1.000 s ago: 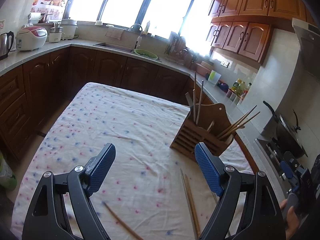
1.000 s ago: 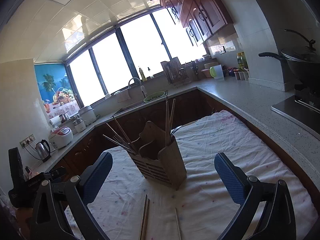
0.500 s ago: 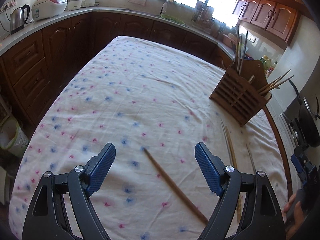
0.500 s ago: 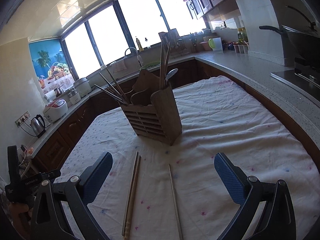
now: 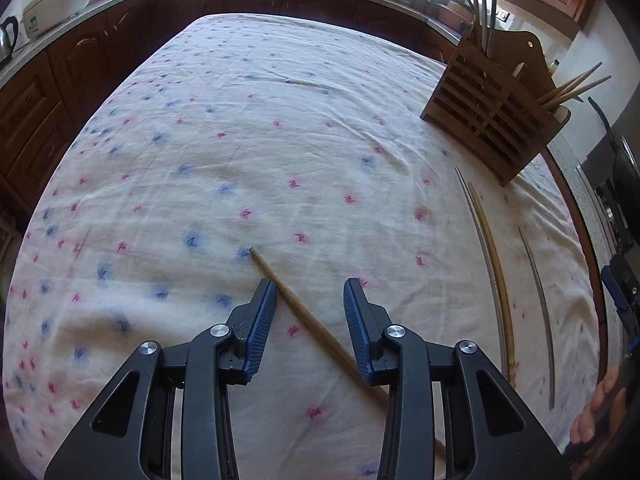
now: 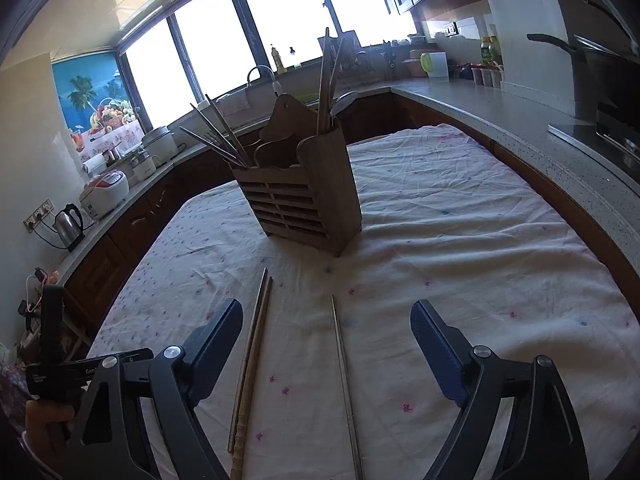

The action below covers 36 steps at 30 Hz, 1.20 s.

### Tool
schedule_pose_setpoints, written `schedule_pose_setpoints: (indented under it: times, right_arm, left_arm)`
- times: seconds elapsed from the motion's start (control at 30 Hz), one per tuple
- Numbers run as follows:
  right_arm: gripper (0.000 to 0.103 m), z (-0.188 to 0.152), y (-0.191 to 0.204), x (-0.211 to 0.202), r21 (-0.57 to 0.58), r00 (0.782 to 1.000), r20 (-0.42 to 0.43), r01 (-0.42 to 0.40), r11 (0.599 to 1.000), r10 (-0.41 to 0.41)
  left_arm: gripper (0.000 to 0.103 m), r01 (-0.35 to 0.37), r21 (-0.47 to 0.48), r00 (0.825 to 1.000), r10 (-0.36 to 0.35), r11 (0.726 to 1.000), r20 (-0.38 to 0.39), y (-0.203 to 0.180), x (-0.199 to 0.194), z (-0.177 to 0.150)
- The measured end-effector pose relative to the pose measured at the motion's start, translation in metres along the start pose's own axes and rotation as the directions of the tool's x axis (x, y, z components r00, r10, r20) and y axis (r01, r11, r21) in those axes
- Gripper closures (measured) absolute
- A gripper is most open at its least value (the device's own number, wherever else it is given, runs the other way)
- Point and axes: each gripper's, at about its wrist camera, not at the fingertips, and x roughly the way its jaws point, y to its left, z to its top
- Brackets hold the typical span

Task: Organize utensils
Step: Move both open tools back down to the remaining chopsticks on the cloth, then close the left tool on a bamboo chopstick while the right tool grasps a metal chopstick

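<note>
A wooden holder [image 6: 306, 204] is seen standing at mid-frame on a flowered cloth [image 6: 460, 240], with chopsticks and a spoon held upright in its compartments. Below it, a paired metal and wooden chopstick [image 6: 252, 354] is laid touching side by side, while a single metal chopstick [image 6: 346, 384] is laid apart to the right. The right gripper [image 6: 328, 344] is held wide open at the lower edge, the single chopstick framed between its blue pads.
</note>
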Motion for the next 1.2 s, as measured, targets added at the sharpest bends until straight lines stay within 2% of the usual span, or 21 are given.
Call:
schedule_pose_setpoints:
  times: [0.07,0.13,0.17,0.3,0.47,0.53,0.7,0.8,0.9,0.93,1.1,1.2]
  right_arm:
    - [0.02,-0.001,-0.001,0.003,0.004,1.0,-0.011,0.005,1.0,-0.005]
    - [0.023,-0.002,-0.002,0.008,0.009,1.0,-0.025,0.006,1.0,-0.006]
    - [0.024,-0.003,-0.002,0.01,0.011,0.999,-0.036,0.006,1.0,-0.006]
    - [0.034,-0.007,-0.003,0.024,0.014,0.996,-0.085,0.005,1.0,-0.004]
    - [0.042,-0.01,-0.004,0.041,-0.003,0.99,-0.139,0.02,1.0,-0.021]
    - [0.049,-0.009,-0.005,0.051,-0.021,0.986,-0.166,0.023,1.0,-0.027]
    - [0.061,-0.005,-0.004,0.083,-0.077,0.971,-0.236,0.032,0.996,-0.05]
    - [0.064,-0.004,0.003,0.102,-0.134,0.957,-0.28,0.037,0.99,-0.073]
    - [0.066,-0.005,0.02,0.112,-0.266,0.951,-0.273,0.069,0.962,-0.144]
    - [0.074,-0.005,0.023,0.114,-0.287,0.951,-0.271,0.068,0.955,-0.149]
    - [0.099,-0.005,0.027,0.114,-0.305,0.951,-0.277,0.05,0.951,-0.139]
    - [0.099,-0.004,0.026,0.11,-0.276,0.95,-0.286,0.041,0.96,-0.123]
  left_arm:
    - [0.077,0.011,0.065,1.0,-0.011,0.998,-0.002,-0.015,0.006,0.005]
    - [0.085,0.078,0.123,0.997,-0.076,0.989,-0.02,-0.032,0.015,0.011]
    - [0.086,0.115,0.154,0.993,-0.111,0.981,-0.037,-0.041,0.018,0.011]
    - [0.087,0.143,0.26,0.99,-0.134,0.955,-0.05,-0.073,0.024,0.011]
    - [0.087,0.119,0.243,0.993,-0.111,0.963,-0.047,-0.072,0.024,0.014]
    - [0.087,0.108,0.233,0.994,-0.1,0.966,-0.044,-0.069,0.025,0.016]
    - [0.087,0.084,0.267,0.996,-0.077,0.96,-0.038,-0.074,0.029,0.018]
    - [0.088,0.071,0.289,0.997,-0.067,0.955,-0.025,-0.078,0.031,0.019]
    - [0.096,0.032,0.314,0.999,-0.037,0.949,0.012,-0.082,0.032,0.016]
    - [0.097,0.027,0.322,0.999,-0.034,0.946,0.017,-0.083,0.032,0.015]
    - [0.099,0.064,0.293,0.998,-0.065,0.954,-0.006,-0.075,0.03,0.018]
    - [0.099,0.094,0.262,0.995,-0.094,0.961,-0.011,-0.067,0.023,0.019]
